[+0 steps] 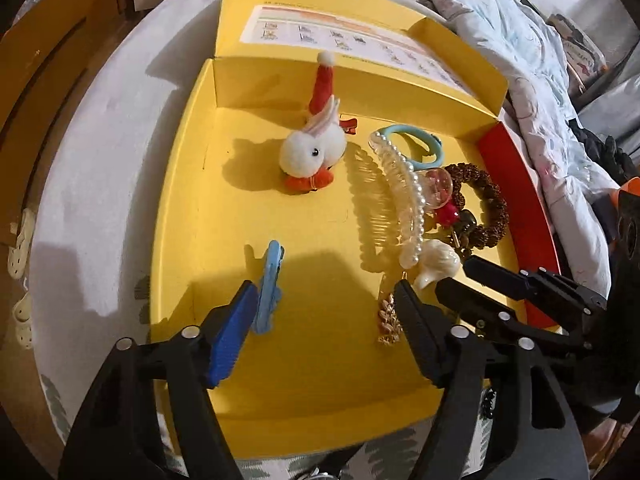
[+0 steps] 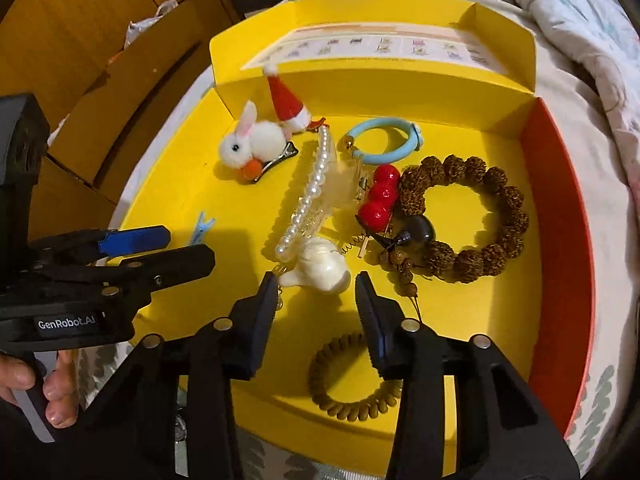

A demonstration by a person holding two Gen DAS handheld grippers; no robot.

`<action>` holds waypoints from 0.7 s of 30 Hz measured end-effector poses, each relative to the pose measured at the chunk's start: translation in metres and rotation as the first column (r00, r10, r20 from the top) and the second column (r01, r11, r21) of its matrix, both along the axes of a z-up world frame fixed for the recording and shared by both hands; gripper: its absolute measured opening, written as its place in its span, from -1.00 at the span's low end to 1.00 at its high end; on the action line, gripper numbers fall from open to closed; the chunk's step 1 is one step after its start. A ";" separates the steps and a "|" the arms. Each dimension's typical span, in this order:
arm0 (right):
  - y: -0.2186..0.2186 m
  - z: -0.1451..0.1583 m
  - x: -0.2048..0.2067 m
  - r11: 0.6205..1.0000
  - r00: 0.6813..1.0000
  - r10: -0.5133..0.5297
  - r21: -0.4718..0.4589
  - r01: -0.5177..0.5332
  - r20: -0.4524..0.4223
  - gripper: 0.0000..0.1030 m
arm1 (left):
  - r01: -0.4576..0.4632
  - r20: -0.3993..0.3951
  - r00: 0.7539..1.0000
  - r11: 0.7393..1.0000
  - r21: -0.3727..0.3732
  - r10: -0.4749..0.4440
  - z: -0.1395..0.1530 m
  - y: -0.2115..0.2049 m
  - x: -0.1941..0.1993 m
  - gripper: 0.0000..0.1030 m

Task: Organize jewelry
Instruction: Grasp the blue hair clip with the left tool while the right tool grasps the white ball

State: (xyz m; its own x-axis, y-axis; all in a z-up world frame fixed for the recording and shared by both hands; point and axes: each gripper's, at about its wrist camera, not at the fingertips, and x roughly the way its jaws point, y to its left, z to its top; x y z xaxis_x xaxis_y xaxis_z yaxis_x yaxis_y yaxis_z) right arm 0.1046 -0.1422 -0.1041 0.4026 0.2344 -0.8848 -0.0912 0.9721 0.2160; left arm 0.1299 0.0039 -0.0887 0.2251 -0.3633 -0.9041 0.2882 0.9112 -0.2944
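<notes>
While your right tool [image 2: 316, 292] gapes wide, bracketing the glossy white shell-shaped clip [image 2: 320, 268] for pickup, your left tool [image 1: 326, 300] hangs wide, empty.

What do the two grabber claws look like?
Both are black plastic with long pointed fingers and small round silver bolts. The left gripper has bright blue ridged pads on the inside of its fingers. The right gripper has darker blue pads. In the right wrist view, the left one's body bears a white "GenRobot.AI" label.
</notes>
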 end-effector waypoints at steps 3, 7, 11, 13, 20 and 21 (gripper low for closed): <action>0.002 0.000 0.002 1.000 1.000 -0.003 0.011 0.003 0.007 -0.24 | 0.006 0.001 1.000 1.000 0.018 -0.006 -0.004 -0.001 0.000 0.28; 0.001 0.001 0.006 1.000 1.000 -0.009 0.015 0.009 0.013 -0.24 | 0.006 0.018 1.000 0.999 0.042 -0.007 -0.005 -0.001 0.000 0.27; 0.003 -0.003 0.010 1.000 1.000 -0.012 -0.004 0.012 0.001 -0.24 | 0.005 0.022 1.000 0.999 0.054 -0.006 -0.007 -0.002 0.001 0.25; 0.005 -0.004 0.011 1.000 1.000 -0.013 -0.011 0.013 0.000 -0.24 | 0.002 0.023 1.000 0.998 0.060 -0.003 -0.008 -0.002 0.003 0.25; 0.008 -0.009 0.017 0.999 1.000 -0.016 -0.035 0.015 -0.008 -0.24 | -0.018 0.030 0.999 0.995 0.102 0.015 -0.012 -0.004 0.007 0.23; 0.009 -0.010 0.018 0.999 1.000 -0.017 -0.044 0.017 -0.009 -0.24 | -0.020 0.033 0.999 0.994 0.112 0.016 -0.012 -0.005 0.007 0.22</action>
State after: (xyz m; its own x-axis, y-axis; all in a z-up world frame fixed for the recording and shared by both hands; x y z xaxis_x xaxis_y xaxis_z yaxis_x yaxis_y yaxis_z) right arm 0.1226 -0.1335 -0.1136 0.3981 0.1880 -0.8979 -0.0726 0.9822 0.1735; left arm 0.1366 -0.0014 -0.1010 0.2602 -0.2558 -0.9311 0.2790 0.9431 -0.1811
